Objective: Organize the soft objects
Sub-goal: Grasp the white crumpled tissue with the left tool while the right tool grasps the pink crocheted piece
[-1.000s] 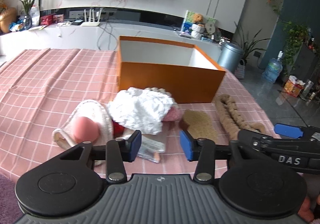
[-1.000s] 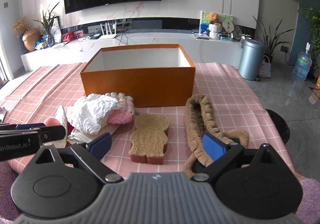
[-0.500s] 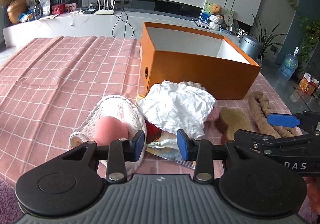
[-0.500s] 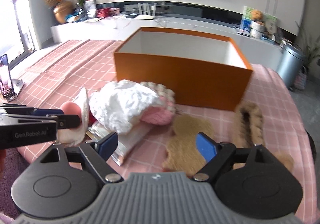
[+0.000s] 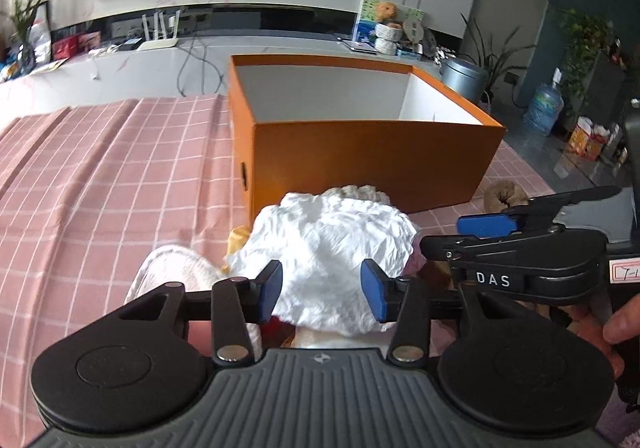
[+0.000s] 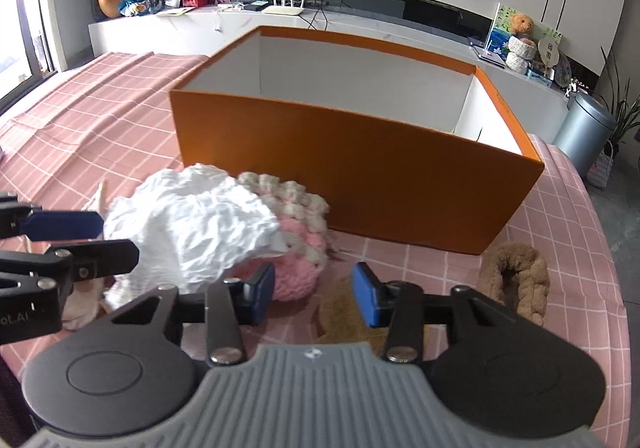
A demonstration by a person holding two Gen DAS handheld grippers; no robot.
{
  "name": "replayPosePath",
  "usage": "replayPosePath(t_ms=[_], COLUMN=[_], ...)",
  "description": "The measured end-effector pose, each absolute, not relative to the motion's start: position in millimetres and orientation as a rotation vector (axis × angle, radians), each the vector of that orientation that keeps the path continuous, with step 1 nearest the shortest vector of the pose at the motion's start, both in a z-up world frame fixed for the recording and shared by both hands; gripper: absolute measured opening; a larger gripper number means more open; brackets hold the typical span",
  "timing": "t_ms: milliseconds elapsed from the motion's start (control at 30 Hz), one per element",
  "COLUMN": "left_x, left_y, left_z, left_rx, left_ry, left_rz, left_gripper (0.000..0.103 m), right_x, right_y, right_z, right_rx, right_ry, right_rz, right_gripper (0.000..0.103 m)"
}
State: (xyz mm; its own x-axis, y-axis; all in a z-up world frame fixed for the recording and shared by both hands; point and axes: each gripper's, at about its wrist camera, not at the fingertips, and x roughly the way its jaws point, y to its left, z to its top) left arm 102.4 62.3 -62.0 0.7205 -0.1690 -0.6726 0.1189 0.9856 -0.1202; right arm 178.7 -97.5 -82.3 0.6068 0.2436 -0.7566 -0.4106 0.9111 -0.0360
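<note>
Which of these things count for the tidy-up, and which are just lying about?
Job: white crumpled cloth, pink crochet piece, brown braided plush, orange box.
Lying about: grey bin, router, teddy bear.

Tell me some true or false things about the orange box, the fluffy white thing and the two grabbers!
1. The orange box has its top open. True.
2. The crumpled white cloth is inside the box. False: it lies on the pink checked tablecloth in front of the box.
3. The left gripper has its jaws open on either side of the white cloth. True.
4. The right gripper is squeezing the pink knitted item. False: its jaws are open and hold nothing.
5. A brown braided plush lies on the table, right of the box's near corner. True.
</note>
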Motion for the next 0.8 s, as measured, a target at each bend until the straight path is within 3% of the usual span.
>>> replayPosePath(t_ms=[67, 200, 300, 600, 667, 733, 800], left_x=[111.3, 116.7, 122.2, 143.1, 143.3, 139.5, 133.6], left_y=[57.6, 43.8, 32.7, 7.3, 8.7, 15.9, 26.1], left_z=[-68.0, -71.1, -75.2, -95.6, -95.7, -89.0, -79.1], left_rx=[-0.056, 0.023, 0.066, 0.243, 0.222, 0.174, 0.132], left_ry=[0.773, 0.756, 0.758, 0.791, 0.786, 0.773, 0.756], left_rz=[-0.180, -0.192, -0.205, -0.166, -0.163, -0.158, -0.154], left_gripper=[0.057, 0.074, 0.081, 0.089, 0.082, 0.068, 0.053], right_x=[183.4, 188.8, 191.4, 197.8, 196.9, 195.4, 193.0], right_y=[-100.8, -104.5, -111.3, -122.1, -123.9, -125.6, -126.8], right_z=[-84.7, -86.4, -89.0, -93.3, -94.0, -92.9, -90.2], right_rx=[-0.188, -0.199, -0.150, -0.106, -0.102, -0.093, -0.086], right_ry=[0.846, 0.836, 0.844, 0.853, 0.854, 0.850, 0.841], right_rz=[0.389, 0.371, 0.400, 0.383, 0.387, 0.389, 0.390], right_gripper=[0.031, 0.031, 0.031, 0.029, 0.029, 0.029, 0.037])
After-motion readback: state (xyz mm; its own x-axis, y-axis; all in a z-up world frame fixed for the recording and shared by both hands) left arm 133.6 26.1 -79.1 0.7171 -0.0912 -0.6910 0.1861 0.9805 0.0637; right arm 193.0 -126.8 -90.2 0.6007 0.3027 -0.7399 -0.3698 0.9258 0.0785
